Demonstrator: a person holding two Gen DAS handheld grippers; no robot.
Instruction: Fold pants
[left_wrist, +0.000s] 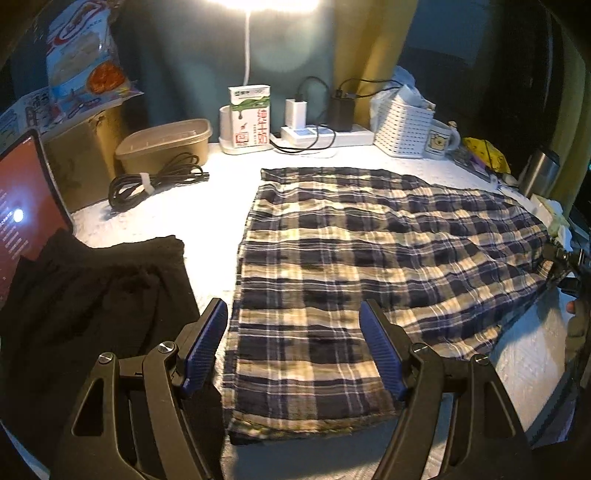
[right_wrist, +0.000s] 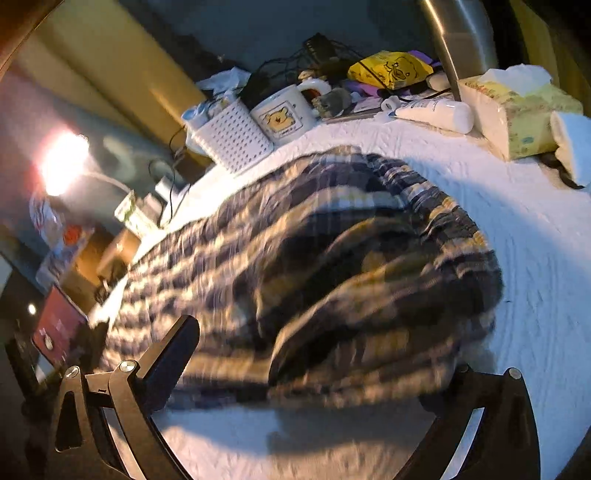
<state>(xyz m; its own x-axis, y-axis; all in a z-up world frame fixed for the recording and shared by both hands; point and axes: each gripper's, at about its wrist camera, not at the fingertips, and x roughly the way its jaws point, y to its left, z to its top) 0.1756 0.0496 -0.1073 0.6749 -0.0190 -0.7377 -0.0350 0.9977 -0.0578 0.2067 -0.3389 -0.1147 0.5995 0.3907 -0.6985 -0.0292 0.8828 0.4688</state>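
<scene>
Centrally, the plaid pants (left_wrist: 369, 258) lay spread flat on the white table cover (left_wrist: 207, 210), and all positions below were referenced to that garment. The left gripper (left_wrist: 293, 349) hovered over the near hem of the pants with its jaws apart; the blue pads (left_wrist: 205, 345) stood clear of the fabric on either side, and nothing was gripped. The right gripper (right_wrist: 314, 369) was positioned at the opposite end of the pants, where the cloth was bunched into a raised fold. Its jaws stood fully apart, one to each side of that bunched end, and no pad pressed on the fabric. The right wrist view was blurred, so contact of the cloth with the finger bases could not be determined.

A black garment (left_wrist: 92, 295) lay just beside the pants on the left gripper's side. A coiled black cable (left_wrist: 155, 181) and a lidded container (left_wrist: 164, 146) sat beyond that garment. A white perforated basket (left_wrist: 402, 127) and a mug (left_wrist: 441, 142) stood near the far edge of the pants. A tissue pack (right_wrist: 517, 118) rested well apart from the bunched end.
</scene>
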